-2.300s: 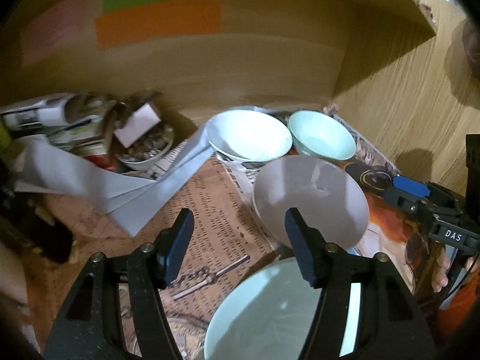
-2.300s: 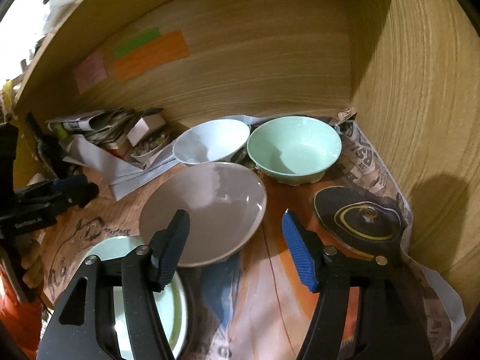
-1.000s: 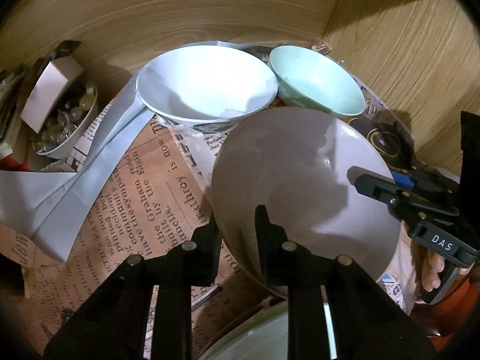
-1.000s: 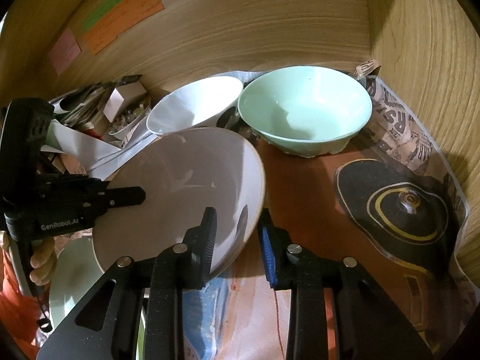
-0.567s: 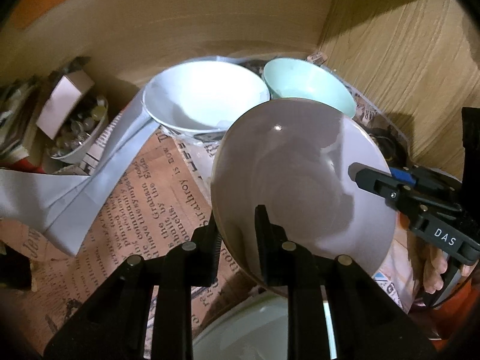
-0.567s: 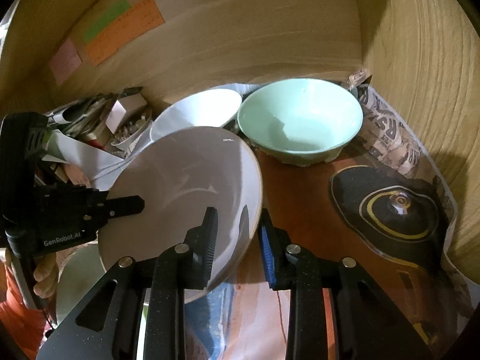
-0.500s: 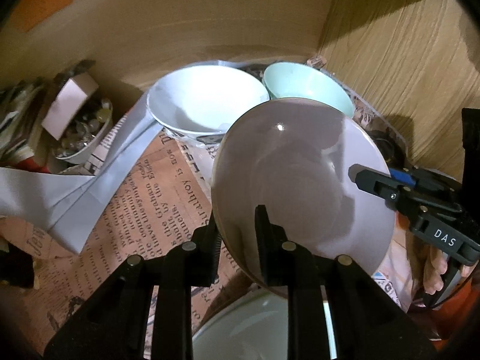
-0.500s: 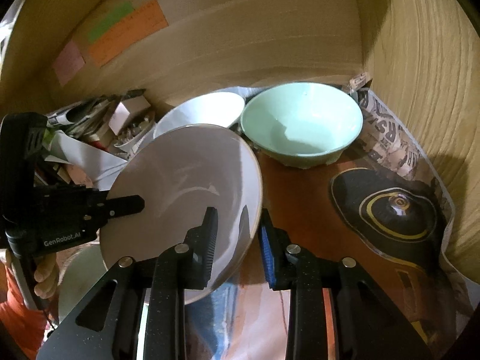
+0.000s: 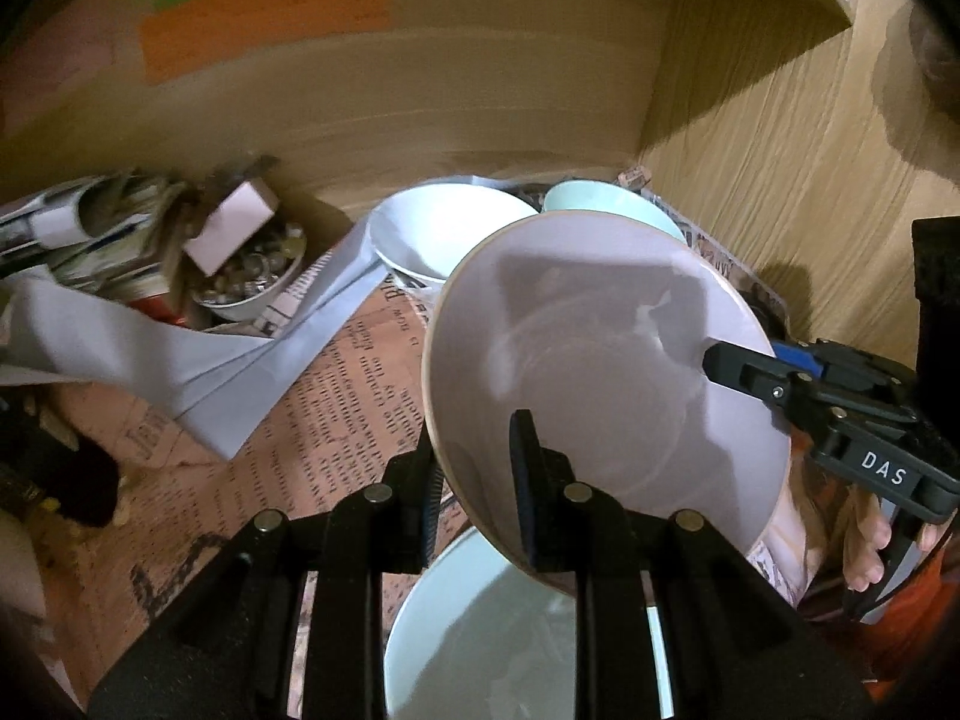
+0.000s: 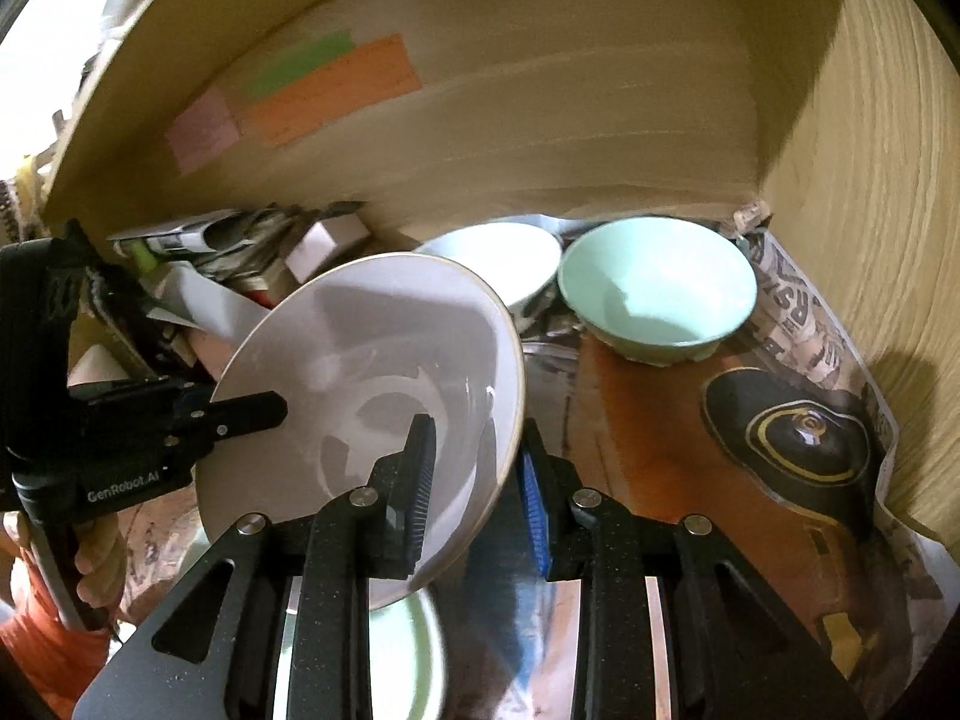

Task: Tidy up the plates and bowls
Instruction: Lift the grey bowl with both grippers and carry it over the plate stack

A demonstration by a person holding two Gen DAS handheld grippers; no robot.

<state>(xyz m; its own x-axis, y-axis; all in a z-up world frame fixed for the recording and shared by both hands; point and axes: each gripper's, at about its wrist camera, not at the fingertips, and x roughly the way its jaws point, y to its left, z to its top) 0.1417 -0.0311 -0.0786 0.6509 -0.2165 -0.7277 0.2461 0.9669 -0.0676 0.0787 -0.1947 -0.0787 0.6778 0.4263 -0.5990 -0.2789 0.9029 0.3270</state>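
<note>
A large grey bowl (image 9: 600,360) is held up off the shelf, tilted, by both grippers. My left gripper (image 9: 474,480) is shut on its near-left rim. My right gripper (image 10: 474,474) is shut on its right rim; it also shows in the left wrist view (image 9: 774,372). The grey bowl shows in the right wrist view (image 10: 372,372) too. A pale green plate (image 9: 516,648) lies below it. A white bowl (image 10: 498,264) and a mint green bowl (image 10: 654,288) stand at the back of the shelf.
A small dish of odds and ends (image 9: 252,288) with a white box, papers and a grey paper strip (image 9: 180,360) fill the back left. Newspaper (image 9: 312,420) lines the shelf. Wooden walls close the back and right (image 10: 870,210). Coloured sticky notes (image 10: 324,90) hang on the back wall.
Both grippers closed on the grey bowl's rim and lifted it off the shelf; it has risen and tilted, now over the green plate. Both views have pulled back and up.
</note>
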